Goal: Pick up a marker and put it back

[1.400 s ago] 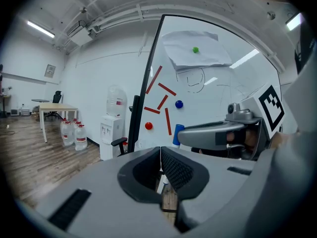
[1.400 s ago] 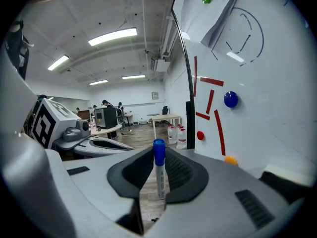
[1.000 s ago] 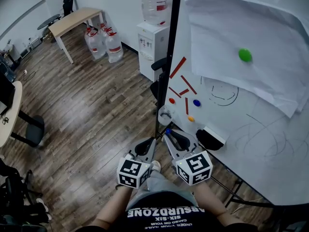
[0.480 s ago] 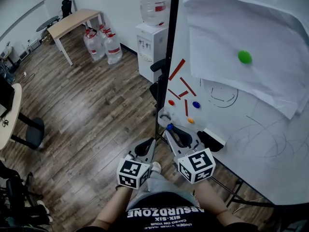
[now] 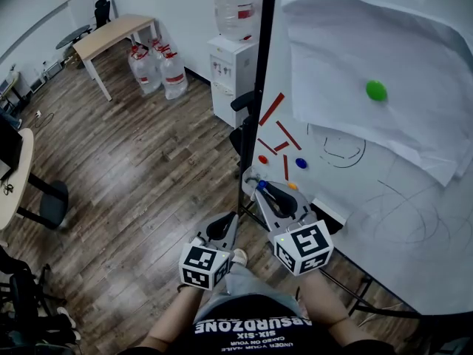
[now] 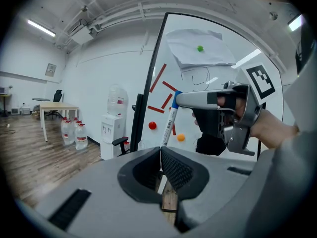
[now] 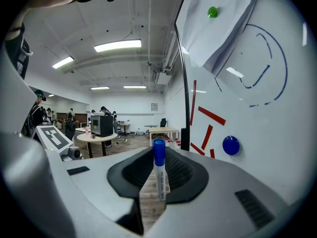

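A white marker with a blue cap (image 7: 160, 177) stands upright between the pads of my right gripper (image 7: 159, 155), which is shut on it. In the head view the right gripper (image 5: 267, 195) is raised close to the lower left of the whiteboard (image 5: 392, 205), and the marker's blue cap (image 5: 261, 186) shows at its tips. From the left gripper view, the marker (image 6: 170, 127) hangs down from the right gripper (image 6: 185, 99). My left gripper (image 5: 232, 217) sits lower, to the left, off the board. Its jaws (image 6: 160, 151) meet with nothing between them.
On the board are red strips (image 5: 272, 106), blue (image 5: 301, 163), red and orange magnets, a black eraser (image 5: 320, 214) and paper sheets (image 5: 369, 50) under a green magnet (image 5: 375, 90). A water dispenser (image 5: 235, 65), spare bottles (image 5: 159, 65), a chair (image 5: 244, 132) and a table (image 5: 111, 34) stand beyond.
My right gripper has risen and moved forward along the whiteboard's lower left, carrying the marker. The left gripper has stayed where it was.
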Demonstrator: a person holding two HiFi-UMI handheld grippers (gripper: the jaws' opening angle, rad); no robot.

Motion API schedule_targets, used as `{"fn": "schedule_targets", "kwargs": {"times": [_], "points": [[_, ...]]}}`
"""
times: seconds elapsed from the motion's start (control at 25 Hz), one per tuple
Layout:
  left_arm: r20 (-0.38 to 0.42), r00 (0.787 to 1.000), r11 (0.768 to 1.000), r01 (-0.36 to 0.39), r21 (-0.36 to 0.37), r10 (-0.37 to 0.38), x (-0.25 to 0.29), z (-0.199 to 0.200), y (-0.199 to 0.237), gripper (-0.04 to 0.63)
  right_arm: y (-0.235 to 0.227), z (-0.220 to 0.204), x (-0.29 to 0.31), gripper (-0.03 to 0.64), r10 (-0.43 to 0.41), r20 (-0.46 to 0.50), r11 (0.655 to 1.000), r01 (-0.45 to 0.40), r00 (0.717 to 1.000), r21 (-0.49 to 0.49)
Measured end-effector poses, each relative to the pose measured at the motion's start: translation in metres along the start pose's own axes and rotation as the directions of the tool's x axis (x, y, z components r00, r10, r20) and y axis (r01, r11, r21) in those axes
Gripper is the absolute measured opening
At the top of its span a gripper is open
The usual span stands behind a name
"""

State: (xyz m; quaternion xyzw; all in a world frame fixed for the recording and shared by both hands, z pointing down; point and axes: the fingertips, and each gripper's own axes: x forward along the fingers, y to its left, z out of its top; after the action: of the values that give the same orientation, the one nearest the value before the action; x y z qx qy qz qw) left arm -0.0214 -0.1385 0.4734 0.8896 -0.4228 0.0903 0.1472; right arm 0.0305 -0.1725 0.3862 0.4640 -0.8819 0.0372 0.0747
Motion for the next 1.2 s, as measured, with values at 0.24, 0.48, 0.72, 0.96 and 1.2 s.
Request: {"fn": "schedule_targets", "kwargs": {"times": [0.24, 0.48, 0.72, 0.96, 1.2], "points": [[-0.002, 1.000, 1.000, 0.003, -0.004, -0.003, 0.001, -0.001, 0.001, 0.009, -0.006, 0.010, 0.005, 0.067, -0.011, 0.029, 1.000, 0.012, 1.000, -0.021], [-0.001, 1.000, 1.000, 0.001, -0.006, -0.001, 0.003, -0.001, 0.002, 0.009, -0.014, 0.016, 0.011, 0.067, -0.030, 0.043, 0.998, 0.032, 0.999, -0.045], [-0.007, 1.000, 1.000, 0.000, -0.010, 0.000, 0.004, -0.003, 0.005, 0.009, -0.020, 0.017, 0.018, 0.067, -0.039, 0.042, 0.997, 0.042, 0.998, -0.062], [-0.003, 1.000, 1.000, -0.002, -0.011, 0.002, 0.006, 0.001, 0.008, 0.009, -0.026, 0.010, 0.027, 0.067, -0.044, 0.024, 0.997, 0.045, 0.999, -0.068], [-0.008, 1.000, 1.000, -0.010, -0.018, 0.009, 0.010, -0.001, 0.014, 0.009, -0.032, -0.001, 0.036, 0.067, -0.044, -0.001, 0.997, 0.044, 0.999, -0.064]]}}
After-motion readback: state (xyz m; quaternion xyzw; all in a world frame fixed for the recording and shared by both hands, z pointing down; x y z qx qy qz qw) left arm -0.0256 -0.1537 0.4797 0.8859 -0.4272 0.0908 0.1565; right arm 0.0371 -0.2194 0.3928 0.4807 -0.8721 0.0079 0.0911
